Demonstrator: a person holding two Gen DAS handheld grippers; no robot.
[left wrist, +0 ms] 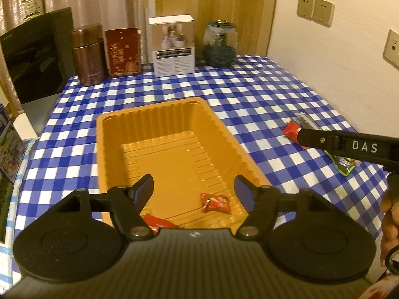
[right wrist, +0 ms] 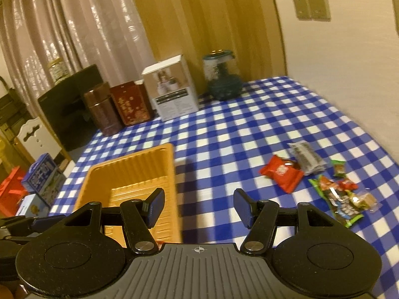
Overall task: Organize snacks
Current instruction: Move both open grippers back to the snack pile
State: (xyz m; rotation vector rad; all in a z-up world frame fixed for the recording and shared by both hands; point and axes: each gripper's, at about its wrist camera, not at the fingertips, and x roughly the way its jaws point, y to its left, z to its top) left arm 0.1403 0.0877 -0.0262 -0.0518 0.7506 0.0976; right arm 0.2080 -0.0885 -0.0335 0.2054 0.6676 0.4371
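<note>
Both claws stand open and empty: the left gripper (left wrist: 194,186) over the orange tray (left wrist: 159,114), which holds two red candies (left wrist: 215,201), the right gripper (right wrist: 199,206) short of the snack pile (right wrist: 331,182). Crowded wrappers invite a double grab.

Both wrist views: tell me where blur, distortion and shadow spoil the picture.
Left wrist view: mostly sharp, warm yellow light; fisheye bends the table's checked cloth and darkens the corners. Right wrist view: softer throughout, the wall sockets and cloth smeared by blur; a dark shadow falls on the cloth beside the orange tray; the snack pile stays readable.
</note>
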